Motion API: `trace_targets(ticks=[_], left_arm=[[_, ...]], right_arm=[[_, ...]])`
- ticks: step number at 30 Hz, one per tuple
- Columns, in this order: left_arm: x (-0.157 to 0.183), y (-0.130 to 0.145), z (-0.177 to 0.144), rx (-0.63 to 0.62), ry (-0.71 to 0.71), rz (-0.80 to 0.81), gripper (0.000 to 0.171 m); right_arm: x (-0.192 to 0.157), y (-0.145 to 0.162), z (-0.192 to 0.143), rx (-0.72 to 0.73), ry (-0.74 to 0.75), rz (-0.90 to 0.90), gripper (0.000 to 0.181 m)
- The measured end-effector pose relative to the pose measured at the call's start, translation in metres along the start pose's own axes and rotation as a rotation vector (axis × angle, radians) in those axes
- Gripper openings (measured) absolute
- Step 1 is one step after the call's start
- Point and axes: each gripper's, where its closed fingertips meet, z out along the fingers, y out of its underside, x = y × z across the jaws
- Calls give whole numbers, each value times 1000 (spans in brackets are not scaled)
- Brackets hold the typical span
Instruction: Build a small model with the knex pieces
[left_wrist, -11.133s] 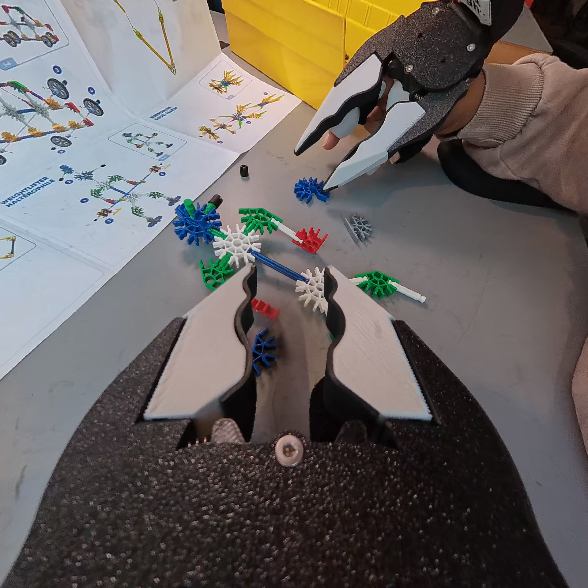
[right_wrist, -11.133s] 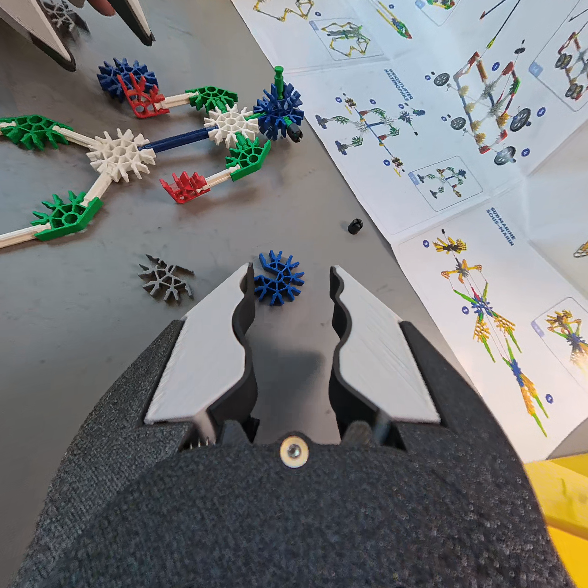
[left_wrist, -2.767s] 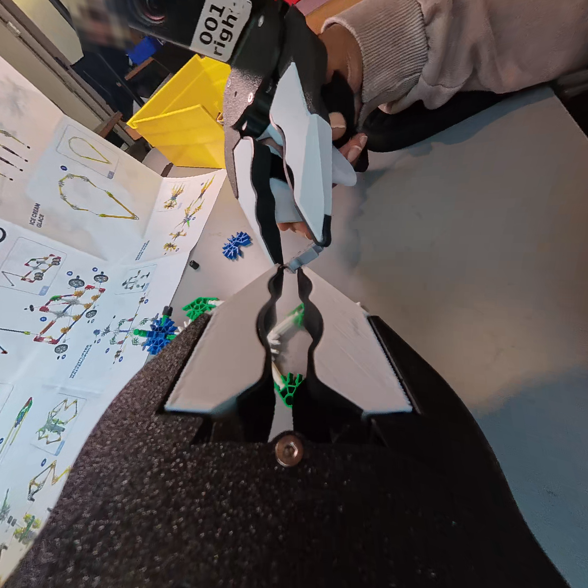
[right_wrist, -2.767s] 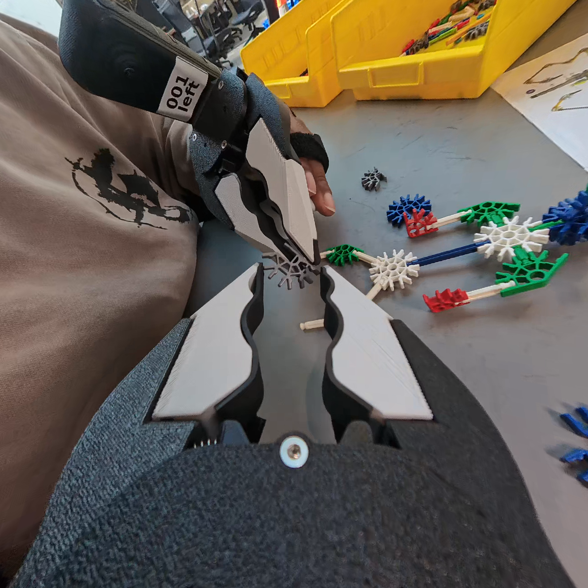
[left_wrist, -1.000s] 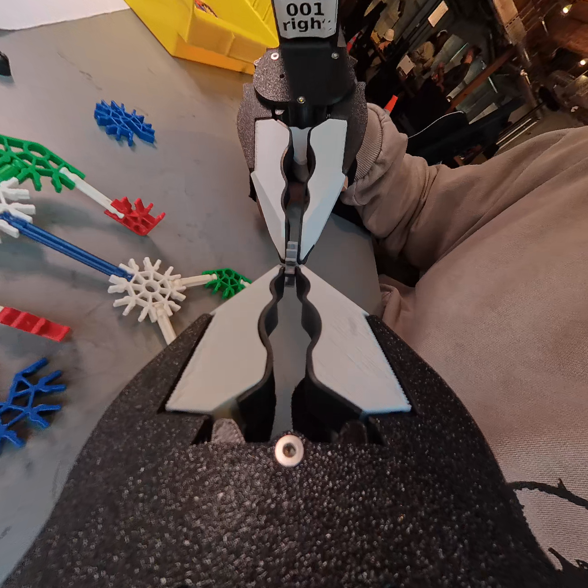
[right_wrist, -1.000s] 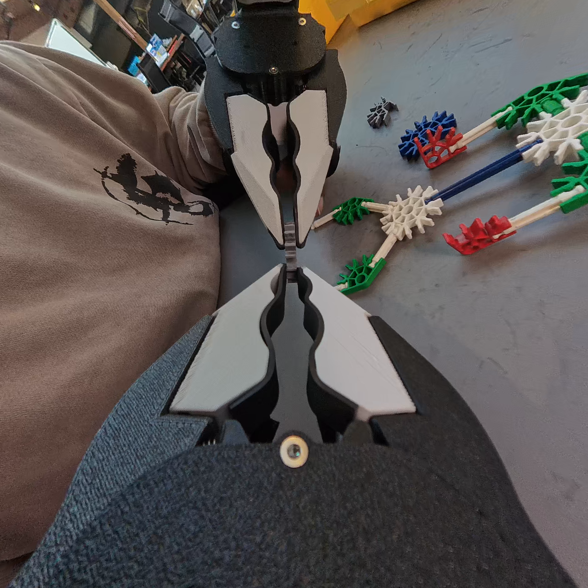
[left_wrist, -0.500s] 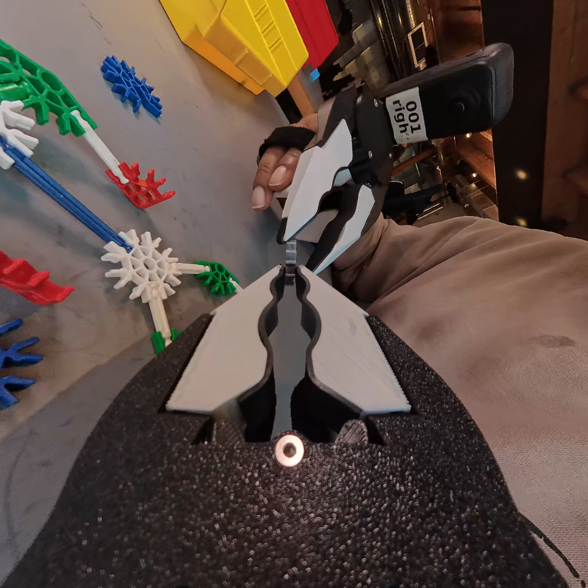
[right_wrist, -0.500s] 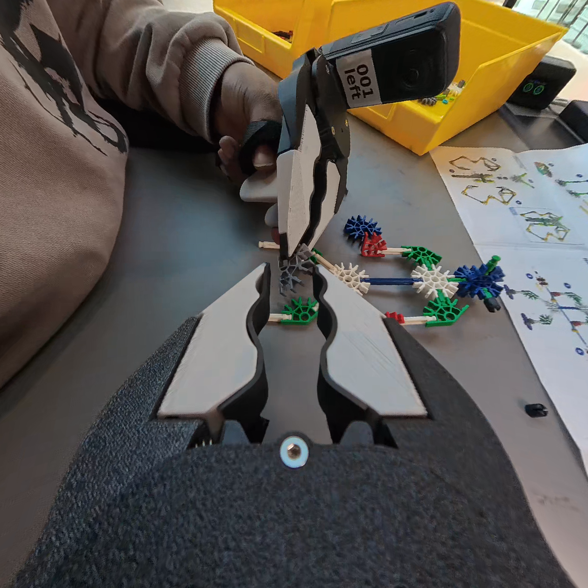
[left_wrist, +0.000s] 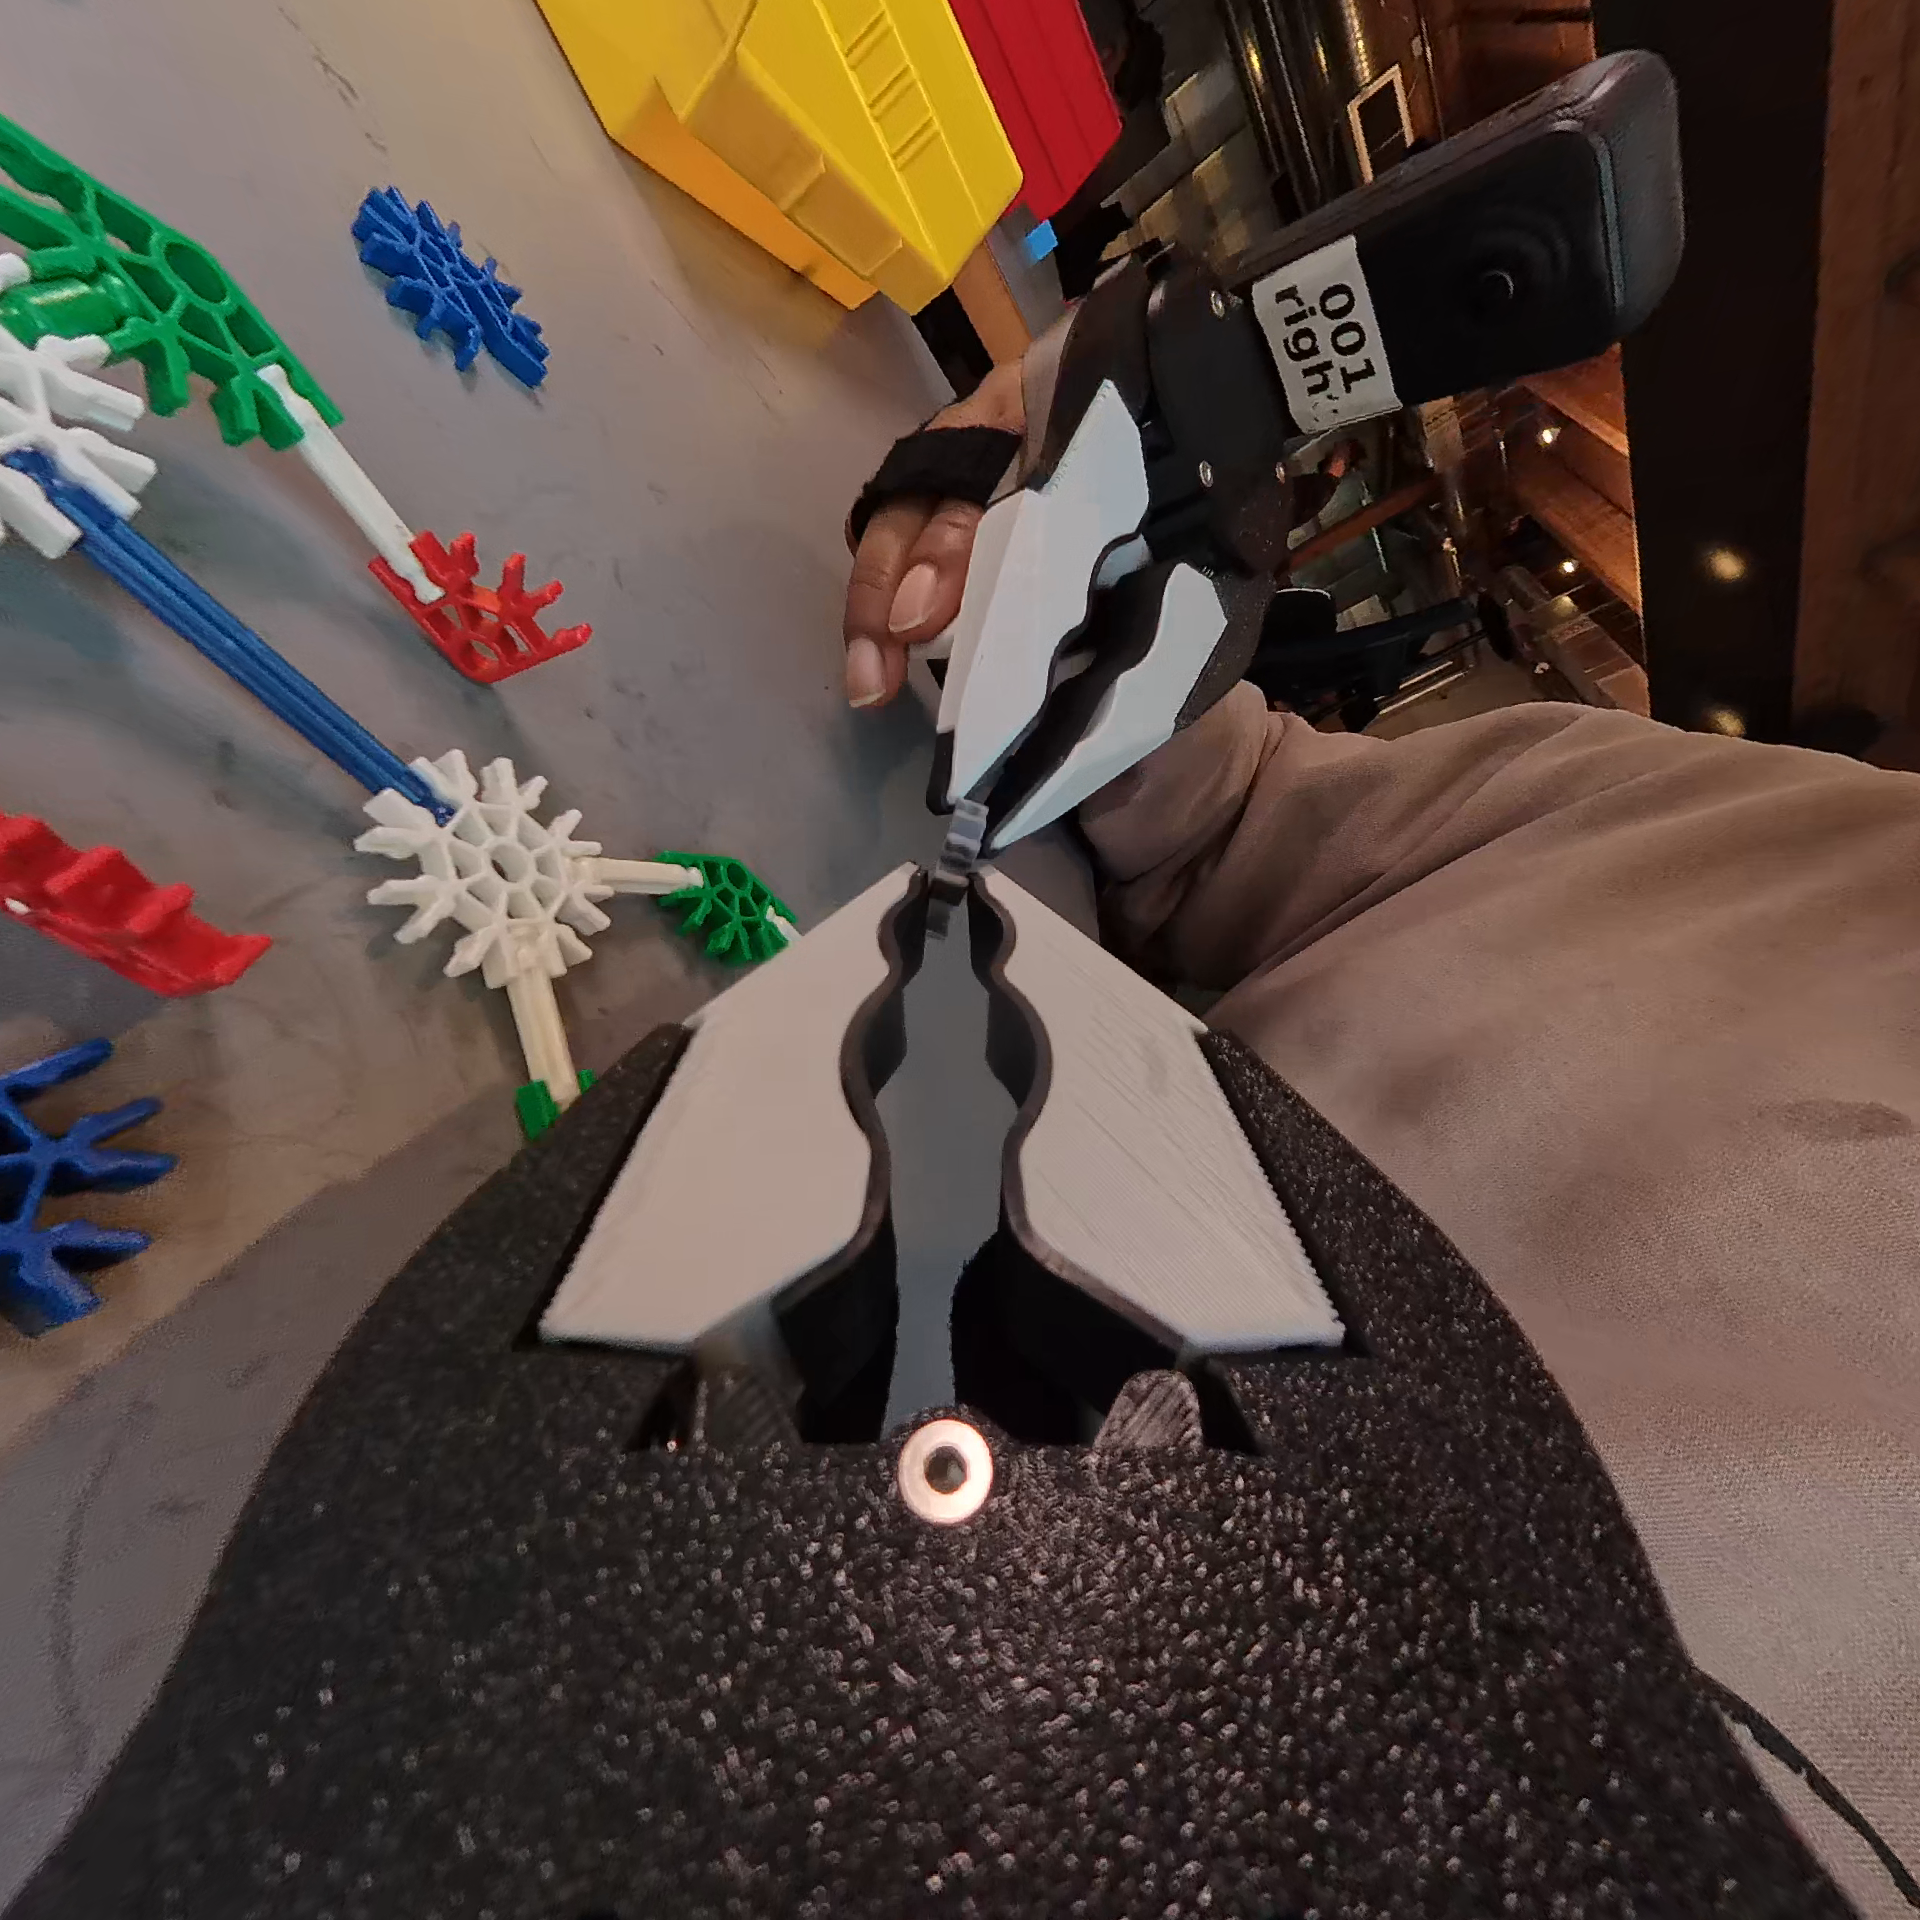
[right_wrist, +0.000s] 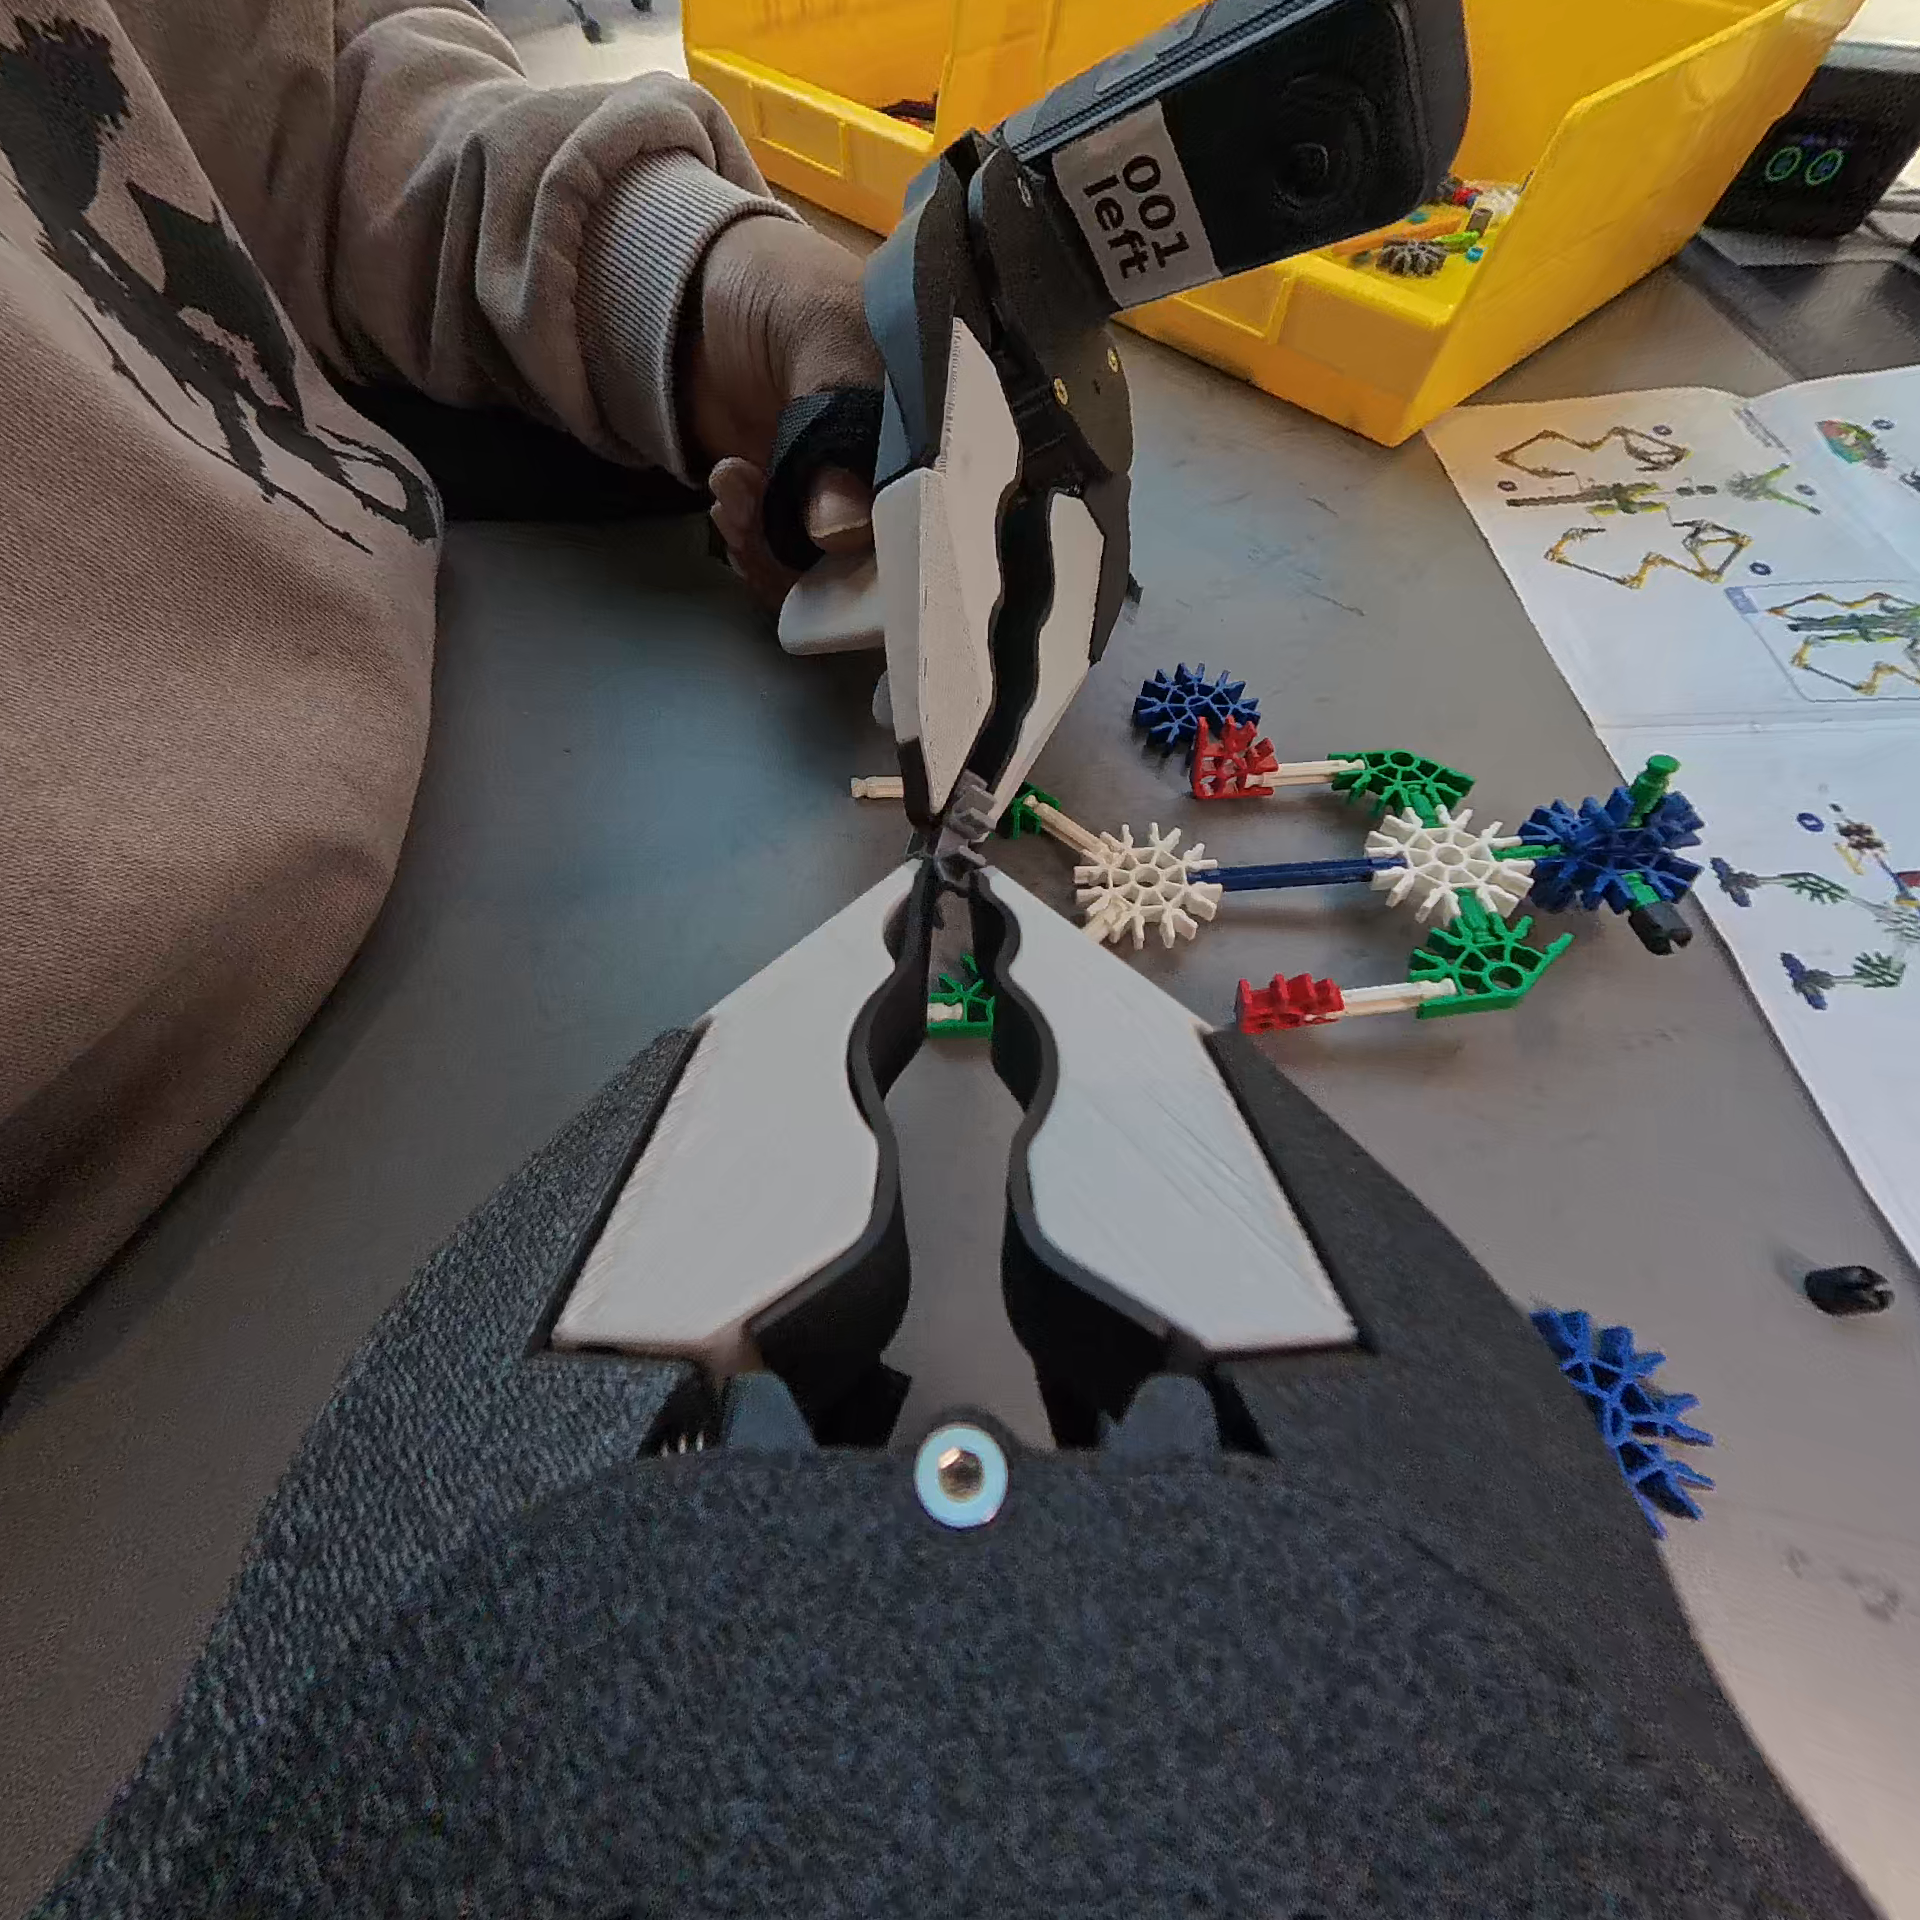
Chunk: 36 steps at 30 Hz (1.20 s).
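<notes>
While left gripper (left_wrist: 943, 896) pinches grey connector (left_wrist: 961, 836), only right wrist view shows instruction sheet (right_wrist: 1704, 582).

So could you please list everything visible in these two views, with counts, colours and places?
Grey connector: one, pinched between both claw tips, above the table.
Rod-and-connector model: one, white, blue, green, red, on the grey table.
Loose blue connectors: two, one by the model's red end, one near the right claw's body.
Small black piece: one, by the instruction sheet.
Yellow bins: far side; count unclear.
Red bin: one, behind the yellow.
Left claw: shut on the connector.
Right claw: shut on it too.
</notes>
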Motion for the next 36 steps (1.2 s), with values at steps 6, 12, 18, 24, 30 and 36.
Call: trace_targets(ticks=[6,12,18,24,30,36], left_arm=[[-4,-1,-3,3,-30,16,4],[-7,-4,-7,28,5,-59,4],[-15,-9,-11,51,-2,-120,4],[-15,-7,-8,42,7,-170,4],[-9,-6,-6,30,41,-199,4],[-5,-4,-4,18,50,-184,4]], right_arm=[[2,2,-2,0,-16,50,5],[7,-1,-4,18,32,12,13],[4,3,4,-77,119,-171,31],[13,4,6,-137,234,-282,22],[6,-1,6,-121,225,-351,30],[0,-1,4,-135,188,-263,22]])
